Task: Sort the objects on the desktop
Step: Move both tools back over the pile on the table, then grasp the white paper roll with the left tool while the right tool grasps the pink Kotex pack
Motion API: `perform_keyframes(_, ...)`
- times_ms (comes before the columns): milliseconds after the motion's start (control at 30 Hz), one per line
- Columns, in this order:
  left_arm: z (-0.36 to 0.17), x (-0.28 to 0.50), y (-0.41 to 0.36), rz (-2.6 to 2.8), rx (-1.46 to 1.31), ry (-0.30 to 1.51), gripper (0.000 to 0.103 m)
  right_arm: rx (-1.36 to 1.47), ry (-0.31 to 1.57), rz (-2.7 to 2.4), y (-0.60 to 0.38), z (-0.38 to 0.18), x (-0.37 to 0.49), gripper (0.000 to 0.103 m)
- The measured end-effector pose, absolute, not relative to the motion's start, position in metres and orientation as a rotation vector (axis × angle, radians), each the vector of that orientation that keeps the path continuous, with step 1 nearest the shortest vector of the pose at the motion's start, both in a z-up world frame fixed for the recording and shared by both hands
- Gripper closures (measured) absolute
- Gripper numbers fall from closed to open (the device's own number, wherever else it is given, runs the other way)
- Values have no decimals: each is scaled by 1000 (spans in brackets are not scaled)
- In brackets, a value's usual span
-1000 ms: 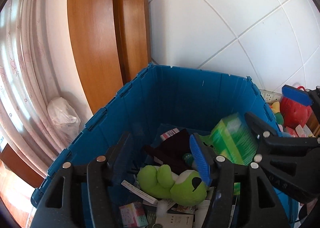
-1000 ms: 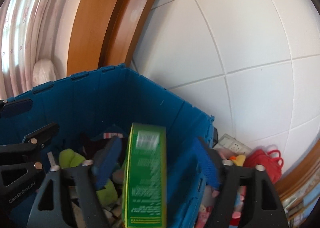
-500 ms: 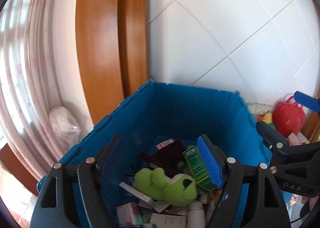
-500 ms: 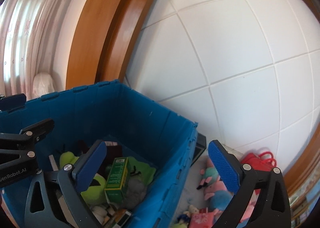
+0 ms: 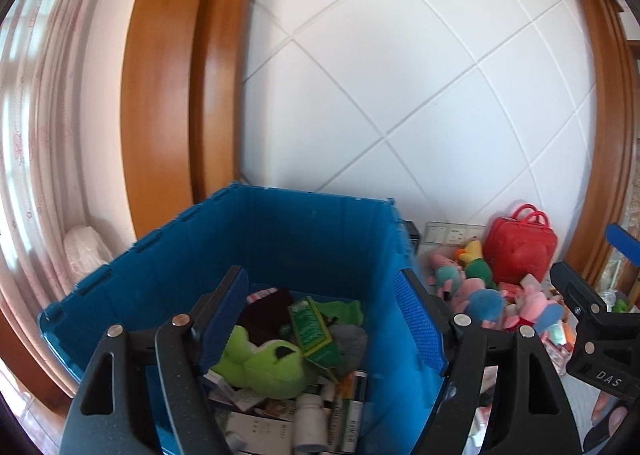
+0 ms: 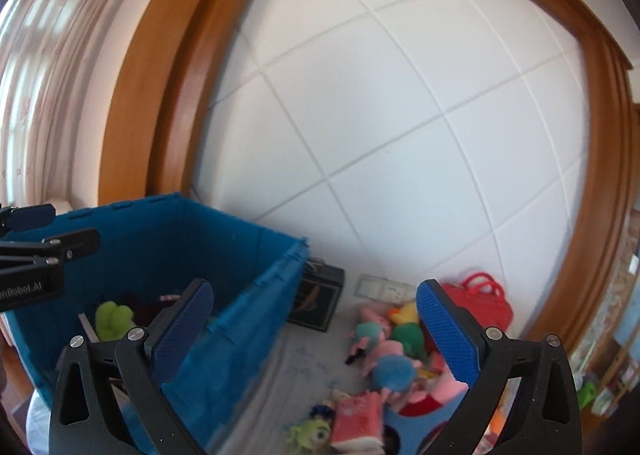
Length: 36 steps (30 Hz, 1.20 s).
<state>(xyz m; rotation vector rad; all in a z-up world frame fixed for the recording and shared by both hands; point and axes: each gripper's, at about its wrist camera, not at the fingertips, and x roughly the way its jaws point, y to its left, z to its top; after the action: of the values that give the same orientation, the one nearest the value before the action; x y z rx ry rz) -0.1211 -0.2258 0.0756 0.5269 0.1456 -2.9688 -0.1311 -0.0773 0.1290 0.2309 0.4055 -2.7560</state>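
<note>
Left wrist view: left tongs (image 5: 334, 319) released, empty, over blue plastic crate (image 5: 320, 231) holding green cardboard box (image 5: 312, 331). Right tongs (image 6: 316, 335) released, empty.

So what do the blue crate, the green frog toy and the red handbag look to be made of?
Blue crate: rigid moulded plastic, matte, with ribbed walls and a notched rim. Green frog toy: soft plush fabric, fuzzy and rounded. Red handbag: probably hard plastic, judging by its glossy highlights and stiff loop handles.

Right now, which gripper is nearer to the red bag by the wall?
Right. The right gripper is over the toys just before the red bag; the left gripper is over the blue bin, further away.
</note>
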Motion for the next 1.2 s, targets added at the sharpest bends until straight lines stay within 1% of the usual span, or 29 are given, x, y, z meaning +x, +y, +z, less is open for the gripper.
perform_keyframes(167, 77, -121, -161, -3055, 505, 121, 27, 276, 317, -2869, 10, 121, -134, 0)
perform_keyframes(300, 72, -128, -103, -3127, 550, 79, 27, 378, 261, -2971, 93, 105, -148, 0)
perform_keyframes(500, 38, -149, -24, -3171, 717, 5, 27, 545, 232, -3064, 185, 71, -169, 0)
perform_keyframes(633, -4, -170, 6, -3116, 888, -23, 27, 726, 222, -3075, 237, 35, -187, 0)
perform_keyframes(833, -79, -201, 15, -2951, 1156, -11, 27, 1014, 196, -3006, 286, -26, -214, 0)
perform_keyframes(1033, -161, -224, 14, -2805, 1376, 19, 27, 1179, 117, -2907, 307, -68, -228, 0)
perform_keyframes(1200, -207, -233, 19, -2740, 1531, 27, 27, 1279, 108, -2826, 301, -96, -239, 0)
